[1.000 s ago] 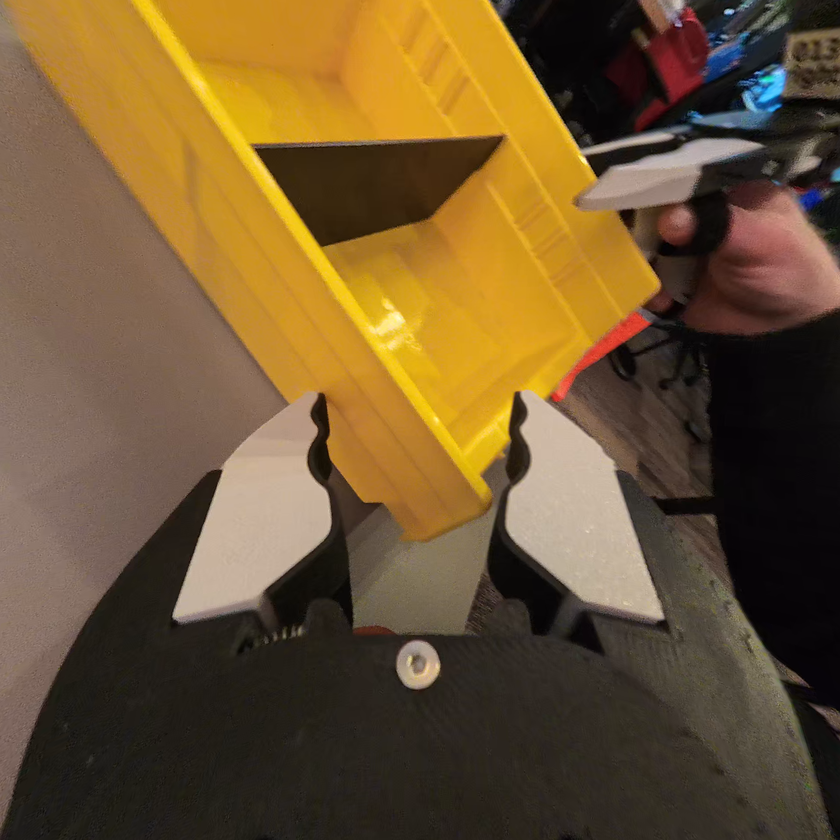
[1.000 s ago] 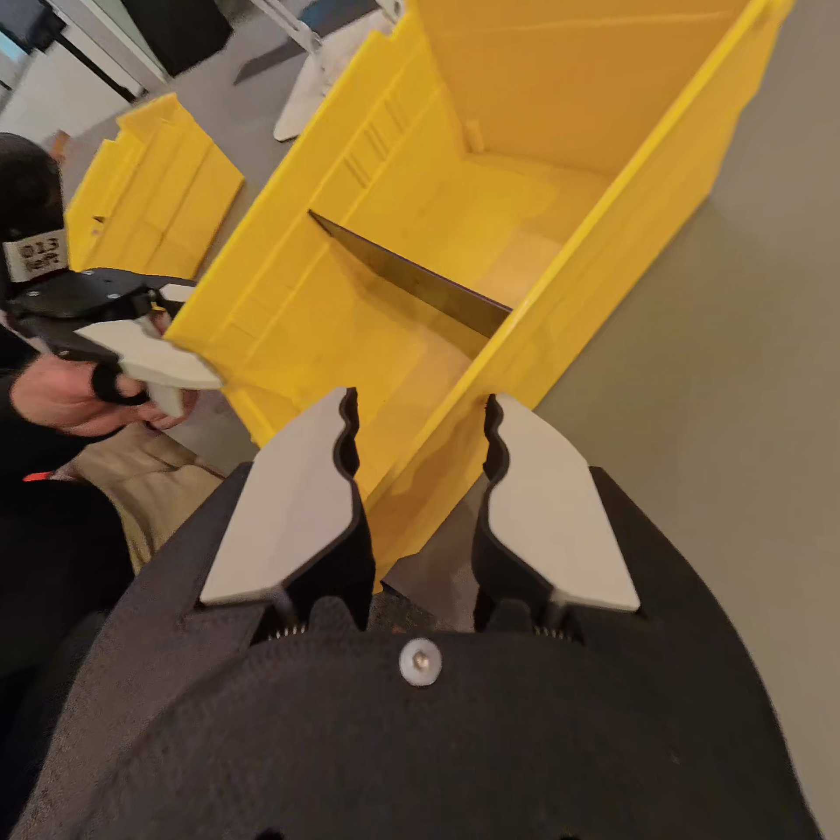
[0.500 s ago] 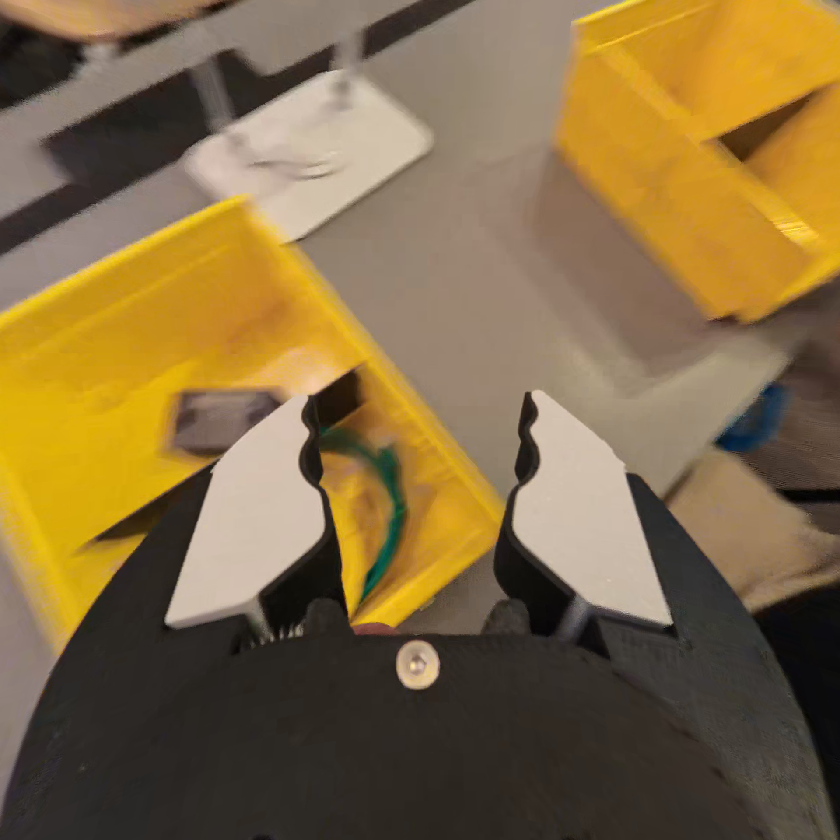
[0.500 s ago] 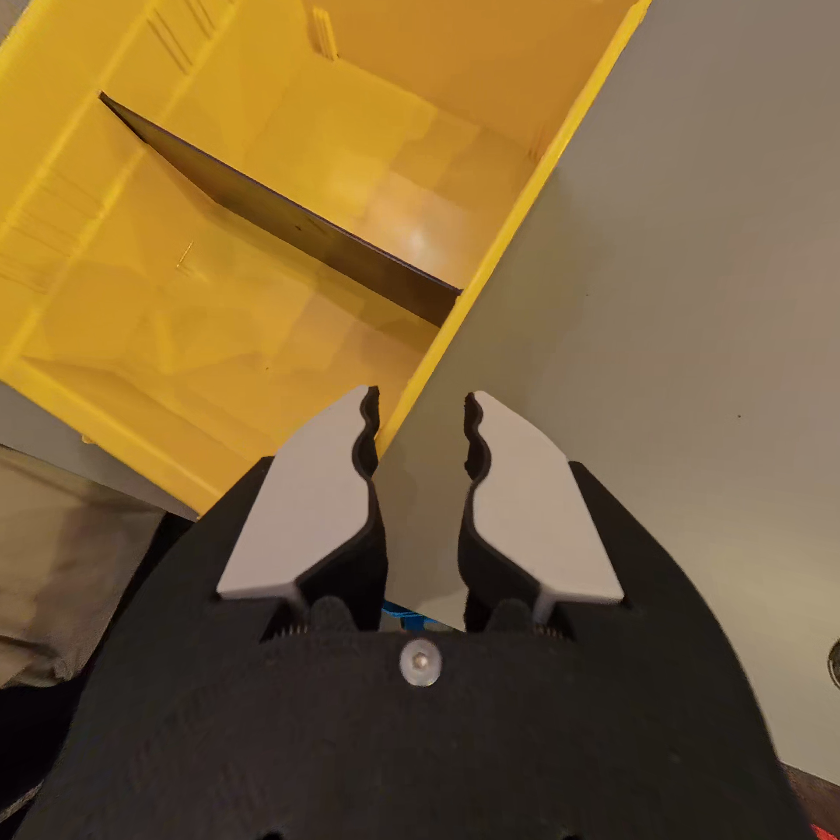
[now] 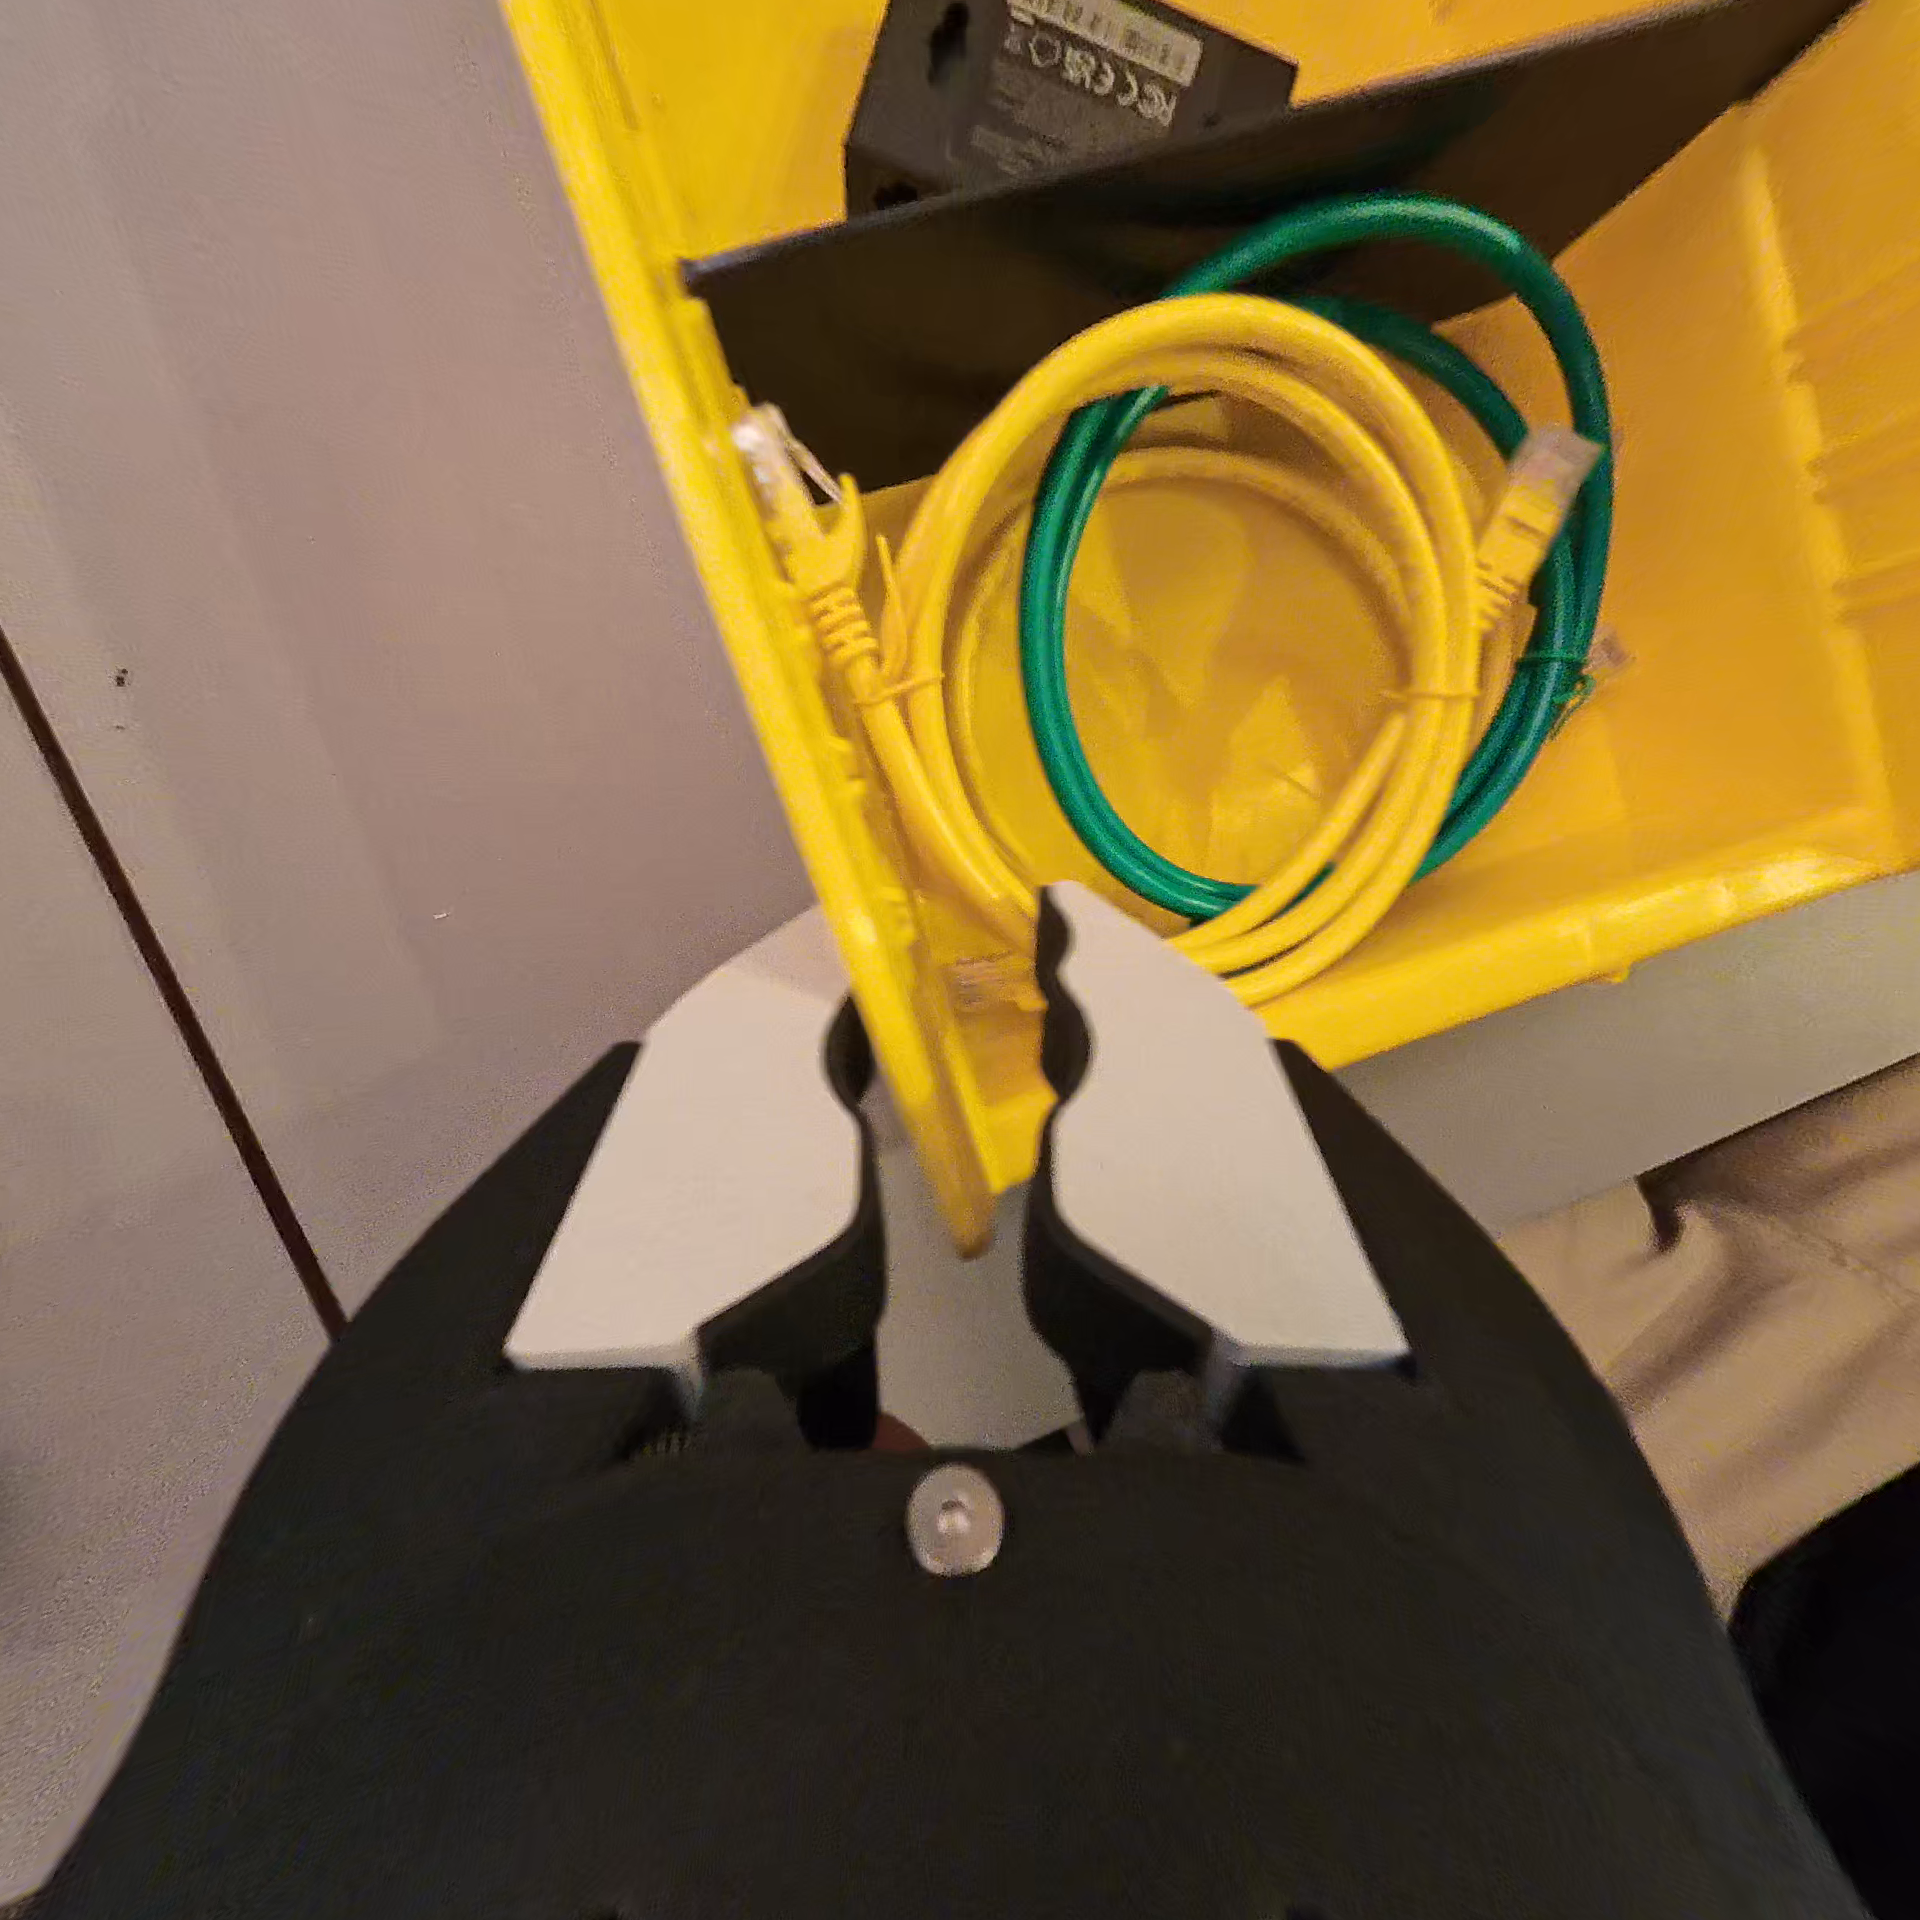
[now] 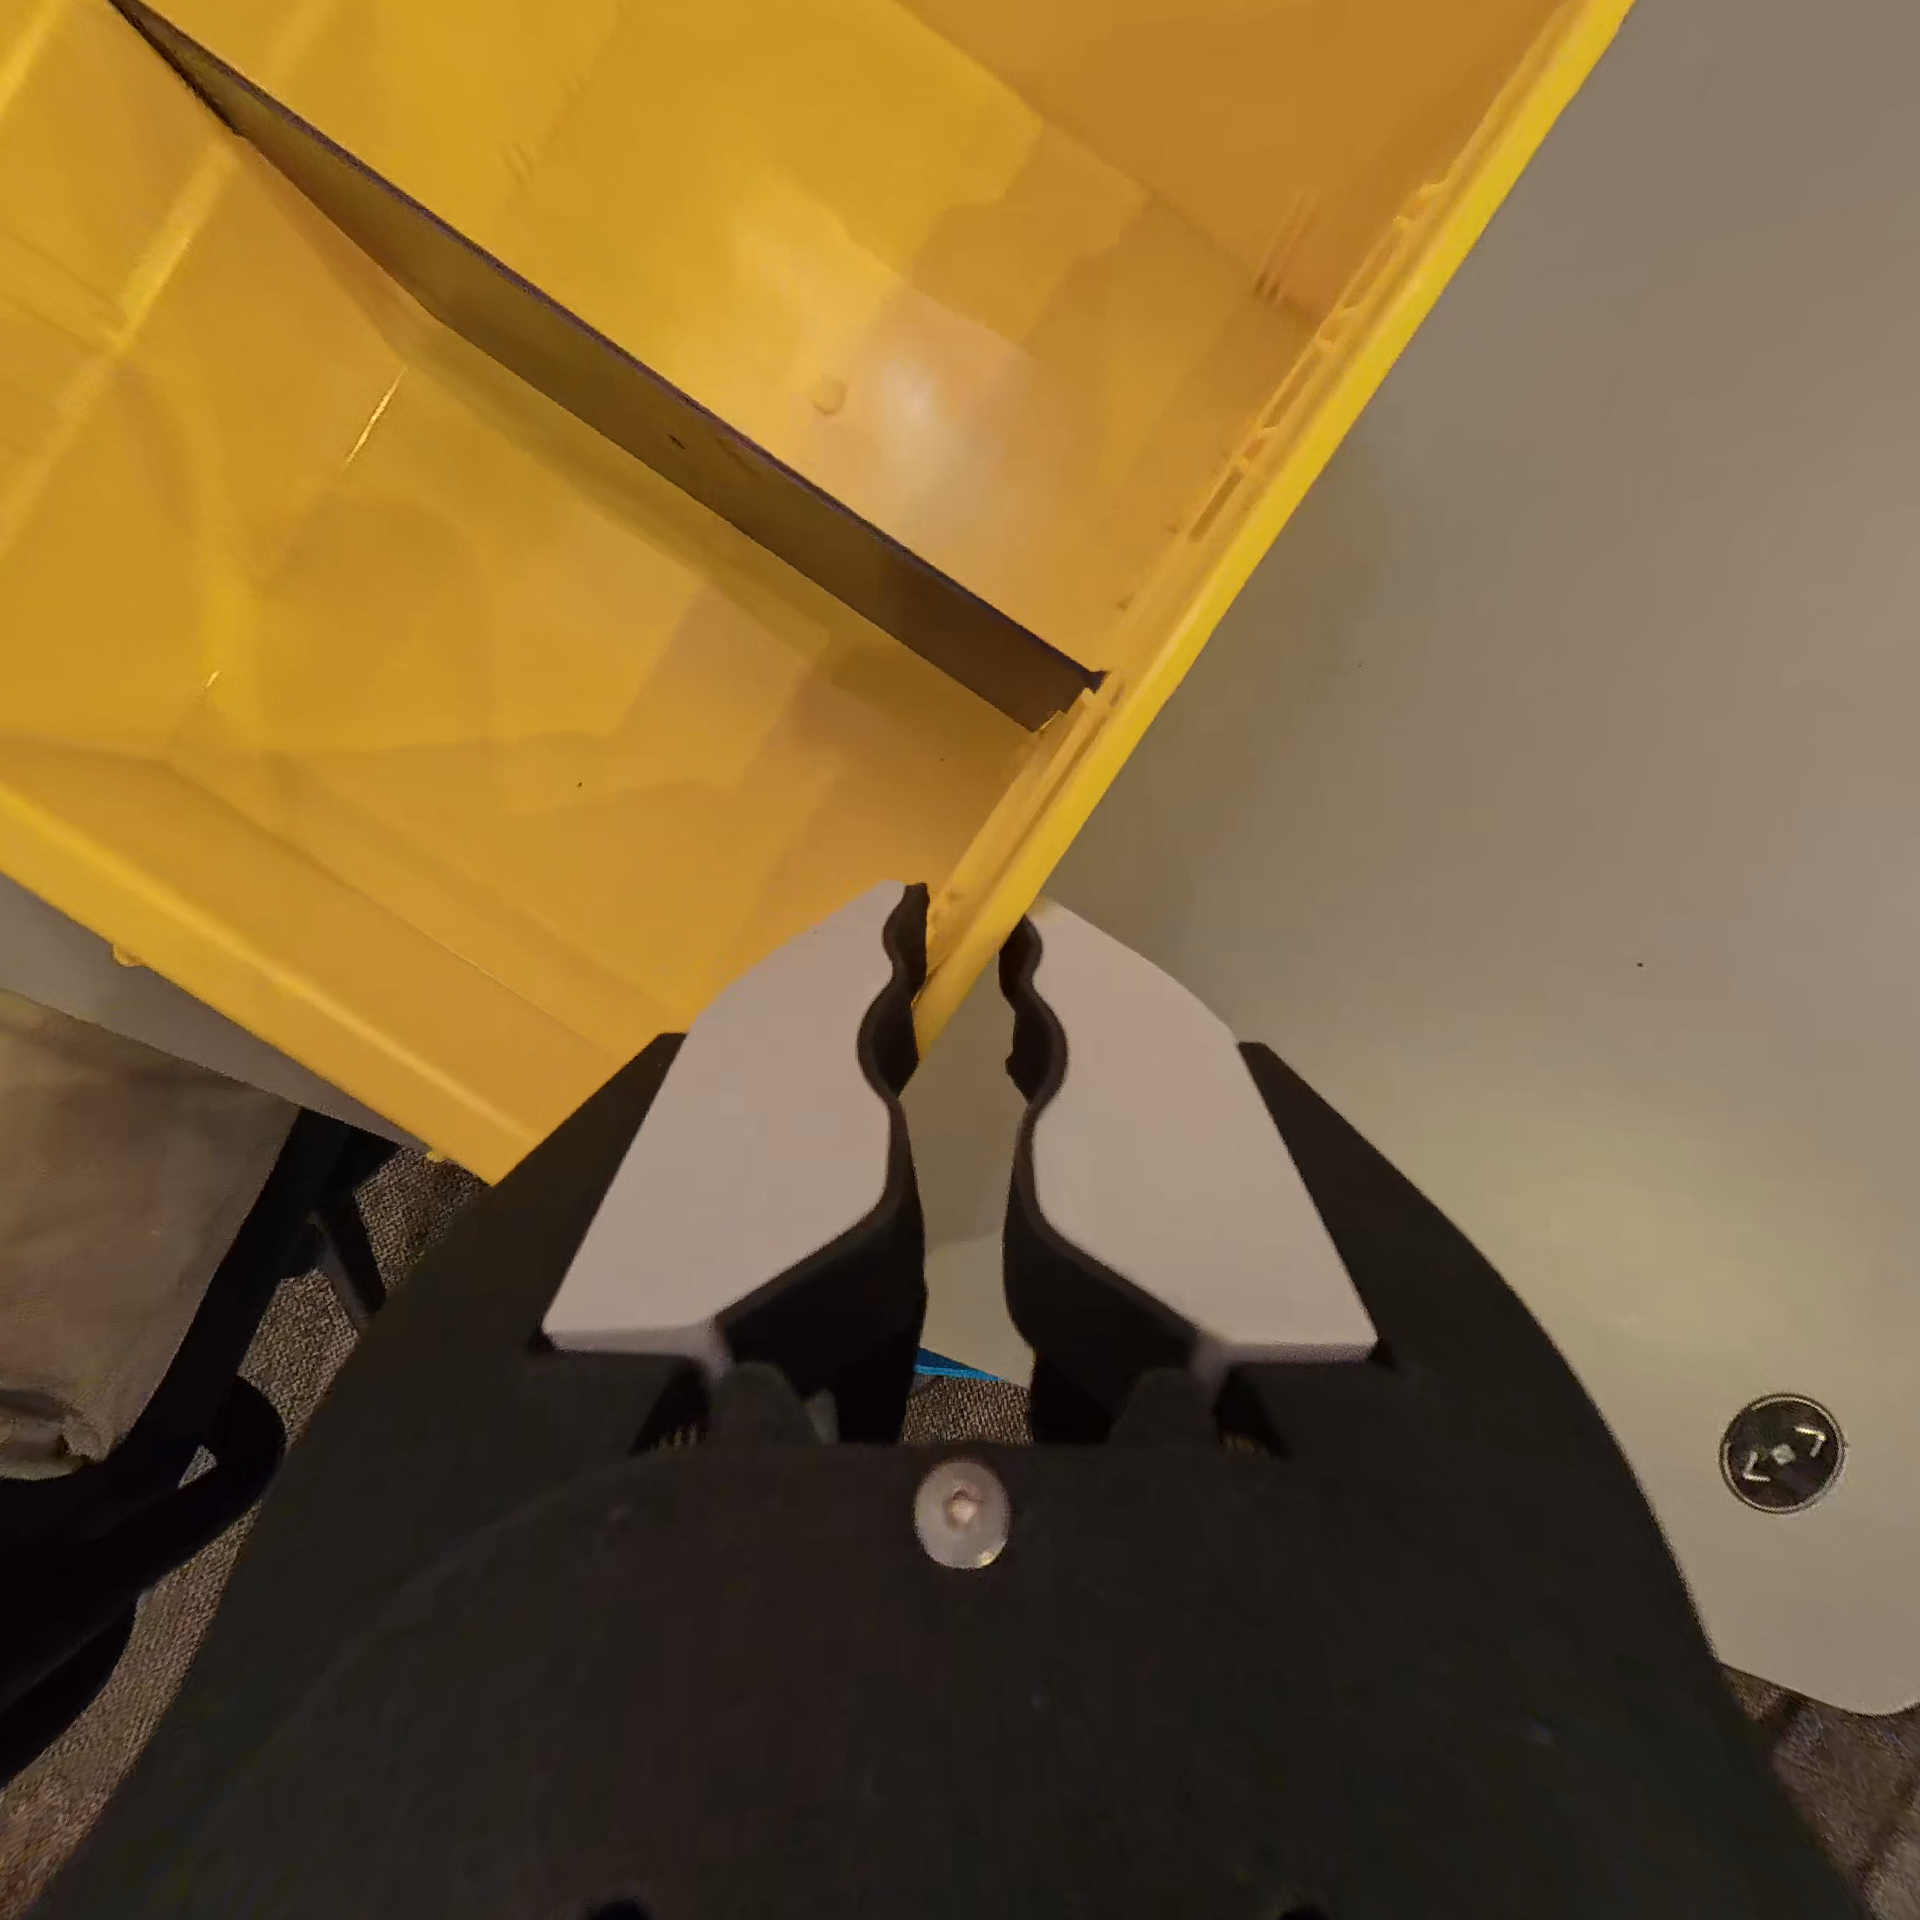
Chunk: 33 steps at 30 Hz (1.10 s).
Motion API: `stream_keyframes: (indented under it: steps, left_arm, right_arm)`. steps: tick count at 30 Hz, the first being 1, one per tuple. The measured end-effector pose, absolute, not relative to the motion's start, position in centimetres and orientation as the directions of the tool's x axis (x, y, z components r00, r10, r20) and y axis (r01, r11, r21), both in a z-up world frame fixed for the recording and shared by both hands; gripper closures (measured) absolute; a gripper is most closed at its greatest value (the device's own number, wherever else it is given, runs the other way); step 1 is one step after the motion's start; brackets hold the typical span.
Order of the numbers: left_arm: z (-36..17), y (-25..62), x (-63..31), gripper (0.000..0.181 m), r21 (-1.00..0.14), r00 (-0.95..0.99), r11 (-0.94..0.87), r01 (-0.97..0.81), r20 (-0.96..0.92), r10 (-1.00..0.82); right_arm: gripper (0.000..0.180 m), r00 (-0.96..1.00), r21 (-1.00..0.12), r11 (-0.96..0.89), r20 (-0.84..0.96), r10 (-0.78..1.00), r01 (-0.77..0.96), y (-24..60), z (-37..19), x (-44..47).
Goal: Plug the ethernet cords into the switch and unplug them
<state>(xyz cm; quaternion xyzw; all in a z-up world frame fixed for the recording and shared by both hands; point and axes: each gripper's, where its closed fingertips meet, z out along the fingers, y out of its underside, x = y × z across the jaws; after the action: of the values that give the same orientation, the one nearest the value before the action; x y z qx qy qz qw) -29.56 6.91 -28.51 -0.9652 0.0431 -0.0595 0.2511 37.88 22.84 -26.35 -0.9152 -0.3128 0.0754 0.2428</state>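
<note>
In the left wrist view a yellow bin [image 5: 1558, 935] holds a coiled yellow ethernet cord [image 5: 1195, 343] and a coiled green cord [image 5: 1558, 301] in its near compartment. A black switch [image 5: 1039, 94] lies beyond the black divider [image 5: 935, 301]. One clear plug [image 5: 769, 457] of the yellow cord rests against the bin's left wall. My left gripper [image 5: 945, 966] is shut on that wall near the front corner. In the right wrist view my right gripper [image 6: 966, 914] is shut on the right rim [image 6: 1299, 416] of a second, empty yellow bin with a black divider [image 6: 623, 416].
Both bins sit on a grey table [image 6: 1558, 727] near its front edge. A round metal disc [image 6: 1779, 1452] is set in the table at the right. A dark seam [image 5: 156, 987] crosses the table at the left. Beige fabric [image 5: 1714, 1299] lies below the table edge. One gripper's finger ends stand about 70 cm off the other's. The black switch [image 5: 1039, 94] lies around 15 cm away from my left fingertips.
My left gripper swung away from the empty bin to the bin with the cords and closed on its left wall. My right gripper narrowed and closed on the empty bin's rim.
</note>
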Motion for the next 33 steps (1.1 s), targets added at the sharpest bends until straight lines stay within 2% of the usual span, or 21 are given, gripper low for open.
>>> stream_keyframes:
  steps: [4,22,27,29,31,33]
  left_arm:
    - [-28.6,7.0,-31.6,0.176,-0.522,0.994,-0.853,-0.011,0.085,-0.064]
    - [-28.6,0.4,-39.4,0.177,-0.595,0.948,-0.743,0.306,0.119,0.295]
    - [-28.6,0.3,-39.9,0.177,-0.61,0.943,-0.729,0.311,0.101,0.318]
    - [-28.5,0.4,-39.9,0.176,-0.617,0.939,-0.714,0.331,0.137,0.316]
    - [-28.1,0.3,-40.1,0.155,-0.632,0.938,-0.7,0.333,0.144,0.317]
    - [-27.0,0.0,-40.6,0.135,-0.667,0.935,-0.671,0.325,0.121,0.333]
  right_arm:
    - [0.169,0.789,-0.466,-0.691,0.028,0.613,0.553,23.4,-26.4,38.0]
    - [0.17,0.714,-0.393,-0.645,0.043,0.699,0.656,26.5,-26.6,41.7]
    - [0.169,0.68,-0.381,-0.609,0.08,0.728,0.696,27.0,-26.6,42.3]
    - [0.169,0.672,-0.378,-0.6,0.086,0.735,0.705,27.0,-26.6,42.3]
    - [0.164,0.682,-0.388,-0.608,0.078,0.727,0.693,27.0,-26.5,42.3]
    - [0.143,0.698,-0.413,-0.612,0.084,0.712,0.674,26.9,-26.0,42.2]
